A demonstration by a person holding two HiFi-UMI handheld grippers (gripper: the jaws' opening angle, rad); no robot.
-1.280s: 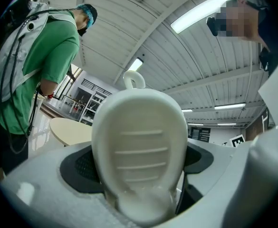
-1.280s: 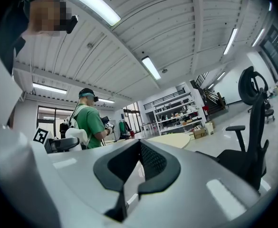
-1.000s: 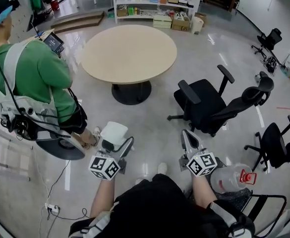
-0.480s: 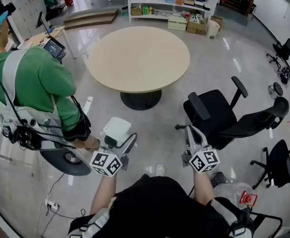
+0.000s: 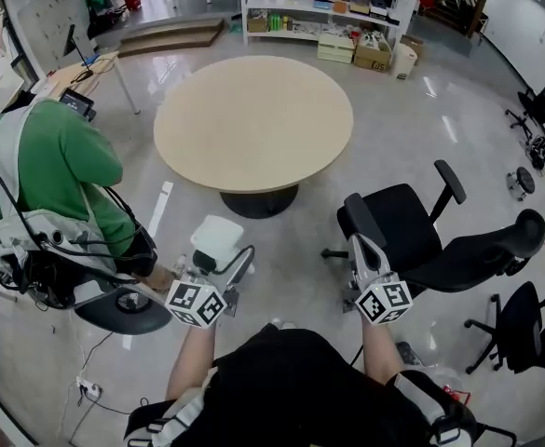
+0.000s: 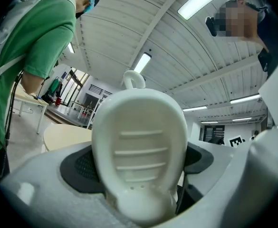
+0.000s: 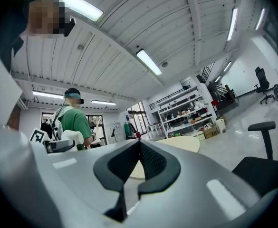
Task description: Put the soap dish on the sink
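You kept the white soap dish (image 5: 215,238) clamped in your left gripper (image 5: 224,266), right gripper (image 5: 359,250) closed and empty, both carried nearer the round table (image 5: 253,124) than a second before.

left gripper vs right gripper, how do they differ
The left gripper holds the white soap dish in wide jaws; the right gripper has jaws together, empty. The left gripper's view is filled by the dish; the right gripper's reaches the round table. Both point forward, level.
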